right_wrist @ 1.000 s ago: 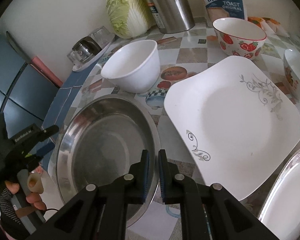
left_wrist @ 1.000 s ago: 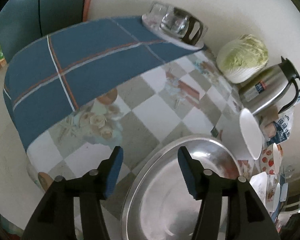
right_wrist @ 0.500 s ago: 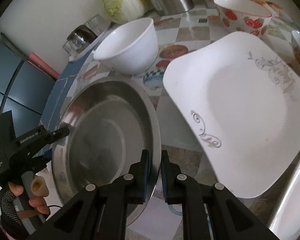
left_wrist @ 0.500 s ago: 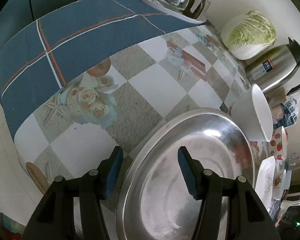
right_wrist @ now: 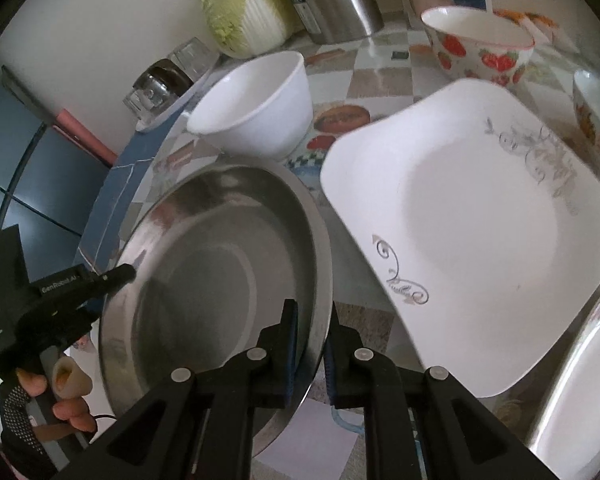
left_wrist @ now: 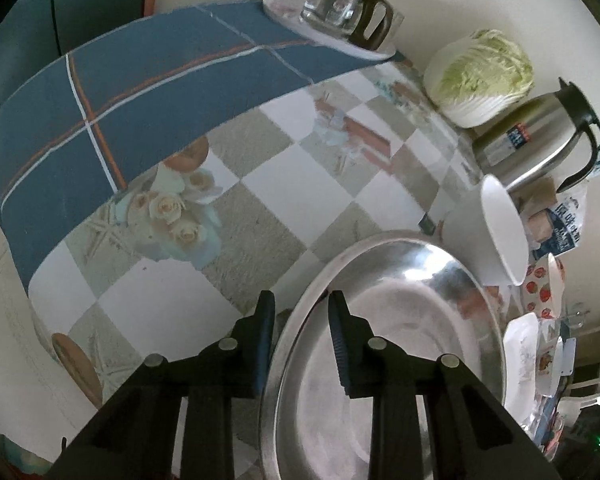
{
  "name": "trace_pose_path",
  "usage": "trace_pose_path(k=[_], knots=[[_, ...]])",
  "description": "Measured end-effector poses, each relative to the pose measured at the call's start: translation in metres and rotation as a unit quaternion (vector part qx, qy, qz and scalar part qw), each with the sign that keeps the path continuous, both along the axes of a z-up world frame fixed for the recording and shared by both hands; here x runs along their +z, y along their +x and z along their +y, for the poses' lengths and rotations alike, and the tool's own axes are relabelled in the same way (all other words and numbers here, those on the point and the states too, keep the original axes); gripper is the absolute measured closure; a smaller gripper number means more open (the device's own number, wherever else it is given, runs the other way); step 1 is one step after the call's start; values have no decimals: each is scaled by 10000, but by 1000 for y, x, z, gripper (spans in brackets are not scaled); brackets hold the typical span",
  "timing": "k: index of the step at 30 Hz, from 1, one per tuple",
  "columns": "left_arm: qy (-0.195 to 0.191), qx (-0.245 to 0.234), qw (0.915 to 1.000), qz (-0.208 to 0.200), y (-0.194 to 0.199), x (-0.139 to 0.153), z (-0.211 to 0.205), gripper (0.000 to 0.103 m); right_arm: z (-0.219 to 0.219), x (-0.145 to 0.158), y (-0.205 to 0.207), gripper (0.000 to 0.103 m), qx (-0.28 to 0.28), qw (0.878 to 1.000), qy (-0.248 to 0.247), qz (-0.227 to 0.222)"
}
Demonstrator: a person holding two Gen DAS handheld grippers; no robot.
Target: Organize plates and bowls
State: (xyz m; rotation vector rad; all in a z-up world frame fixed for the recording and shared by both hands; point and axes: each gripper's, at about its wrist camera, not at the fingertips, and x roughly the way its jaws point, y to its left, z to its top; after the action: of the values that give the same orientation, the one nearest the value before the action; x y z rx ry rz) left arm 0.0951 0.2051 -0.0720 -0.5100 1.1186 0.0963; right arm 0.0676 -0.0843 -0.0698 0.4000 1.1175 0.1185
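1. Steel basin (right_wrist: pixel 220 264): wide, shallow, thin-walled stainless vessel with a rolled rim; judged stiff and light for its span, surface polished and likely slippery under rubber pads
2. Best hold, as judged: the rim, pinched wall-in, wall-out, at two spots on opposite sides so it cannot swing or tip; one-sided grip would let it pivot
3. Position: basin sits on the checked tablecloth (left_wrist: pixel 260 200) near the table's front edge, white bowl (right_wrist: pixel 256 108) just beyond it, square white plate (right_wrist: pixel 472 232) close beside it on the right; whether plate and basin touch cannot be told
4. Right gripper (right_wrist: pixel 312 344): jaws drawn together, clamped on the basin's near rim, one pad inside, one outside
5. Left gripper (left_wrist: pixel 300 320): jaws closing, rim between them; pads (left_wrist: pixel 266 320) not yet seen pressing the metal. In the right wrist view it reaches the basin's far-left edge
6. Appearance: dull grey interior with bright reflections, flat round floor ring visible, no contents, no dents discernible
7. Risk, as judged: slip at the rim if lifted unevenly; neighbouring ceramic is fragile, so clearance from plate and bowl matters
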Motion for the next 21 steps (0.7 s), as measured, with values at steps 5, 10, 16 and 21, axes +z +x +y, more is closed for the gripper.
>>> trace_pose_path(k=[5,10,16,21], knots=[[-116,81,9998,-136,-6,8,6,75,4,18,-1,89,142,9996,-94,-229],[-161,92,9994,-279,-9,16,6,75,5,29,-4,89,255,9988,-198,-361],[-266,-61,9977,-628,-15,35,-6,75,-4,41,-9,89,258,9979,-284,-518],[-486,-332,9947,-842,-14,48,-29,75,-29,51,-19,89,50,9977,-238,-628]])
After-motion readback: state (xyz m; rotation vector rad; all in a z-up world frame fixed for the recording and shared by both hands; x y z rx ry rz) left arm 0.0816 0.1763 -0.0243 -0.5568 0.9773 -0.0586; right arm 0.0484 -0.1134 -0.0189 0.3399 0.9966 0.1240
